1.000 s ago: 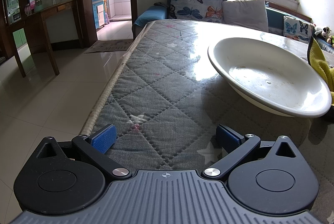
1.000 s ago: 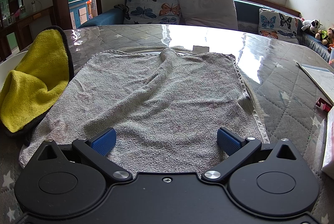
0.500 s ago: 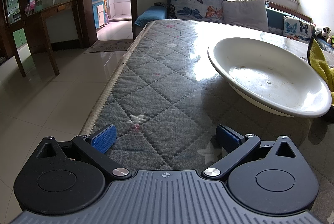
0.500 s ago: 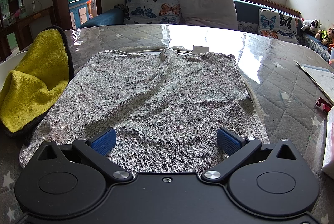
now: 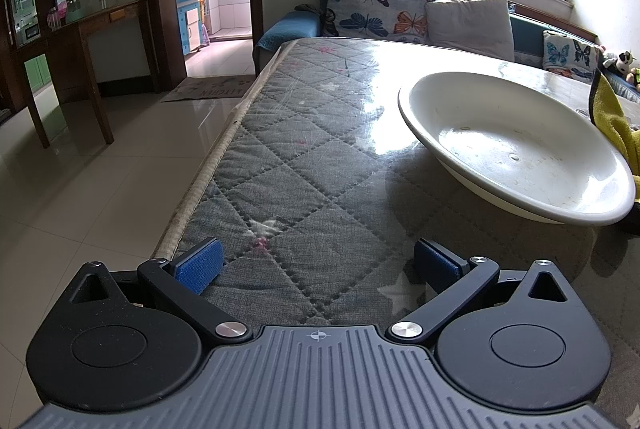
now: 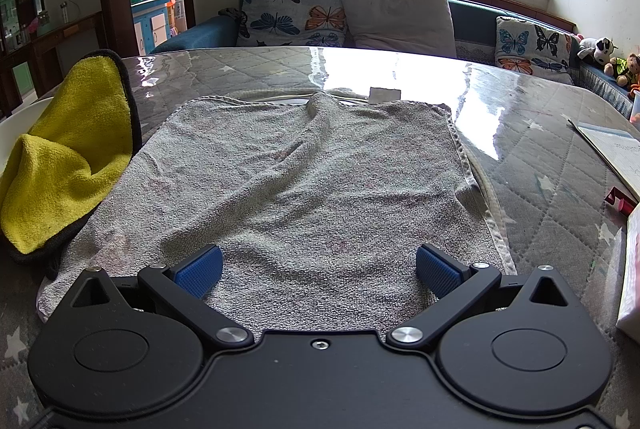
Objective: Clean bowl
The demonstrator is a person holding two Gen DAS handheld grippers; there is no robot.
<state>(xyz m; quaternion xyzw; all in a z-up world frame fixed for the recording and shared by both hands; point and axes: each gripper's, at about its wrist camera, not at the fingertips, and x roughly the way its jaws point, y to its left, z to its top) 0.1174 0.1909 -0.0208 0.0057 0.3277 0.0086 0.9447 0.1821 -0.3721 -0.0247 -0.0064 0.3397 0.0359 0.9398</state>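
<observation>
A wide, shallow white bowl (image 5: 516, 149) rests on the quilted grey table (image 5: 304, 165), ahead and to the right of my left gripper (image 5: 318, 263), which is open and empty, low over the table near its left edge. A yellow cloth with a dark edge (image 6: 68, 157) lies bunched at the left of the right wrist view; a strip of it shows beside the bowl in the left wrist view (image 5: 616, 125). My right gripper (image 6: 318, 265) is open and empty over the near end of a flat grey towel (image 6: 304, 185).
The table's left edge (image 5: 208, 173) drops to a tiled floor. Papers (image 6: 608, 149), a small red item (image 6: 618, 199) and a white box edge (image 6: 630, 269) lie at the right. A sofa with butterfly cushions (image 6: 296, 13) stands behind the table.
</observation>
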